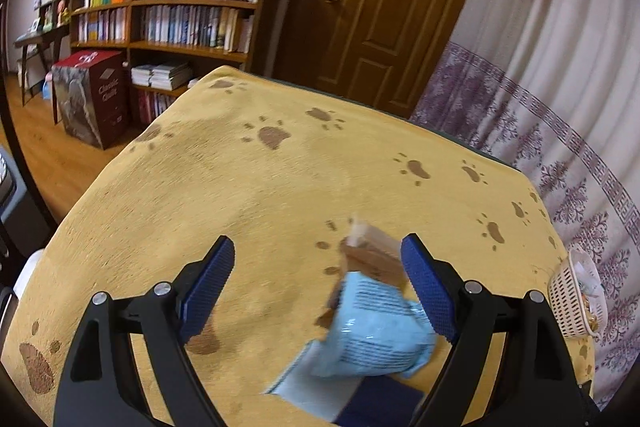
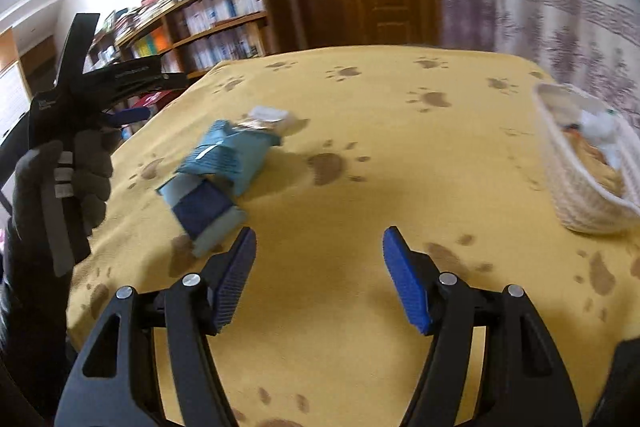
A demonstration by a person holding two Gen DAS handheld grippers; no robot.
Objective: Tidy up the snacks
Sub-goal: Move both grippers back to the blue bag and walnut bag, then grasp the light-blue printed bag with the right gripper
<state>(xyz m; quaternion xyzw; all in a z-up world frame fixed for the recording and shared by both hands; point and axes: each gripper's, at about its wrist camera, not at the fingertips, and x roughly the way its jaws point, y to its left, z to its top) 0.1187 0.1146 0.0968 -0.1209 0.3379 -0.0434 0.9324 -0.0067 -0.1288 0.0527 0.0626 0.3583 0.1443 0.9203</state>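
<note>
A small pile of snack packs lies on the yellow paw-print cloth (image 2: 360, 147): a light blue pack (image 2: 236, 155), a dark blue pack (image 2: 200, 207) and a small pale pack (image 2: 268, 117) behind them. In the left wrist view the light blue pack (image 1: 376, 339), a brown pack (image 1: 372, 259) and the dark blue pack (image 1: 380, 403) appear blurred below and between the fingers, close to the right one, with no pad pressing on them. My left gripper (image 1: 318, 251) is open. My right gripper (image 2: 320, 243) is open and empty, right of the pile. A white woven basket (image 2: 572, 195) holding snacks stands at the right.
A gloved hand (image 2: 60, 179) holds the left gripper (image 2: 156, 99) in the air, left of the pile. The basket (image 1: 568, 299) sits near the table's right edge by a patterned curtain (image 1: 560, 107). Behind the table are bookshelves (image 1: 180, 7) and a wooden door (image 1: 380, 7).
</note>
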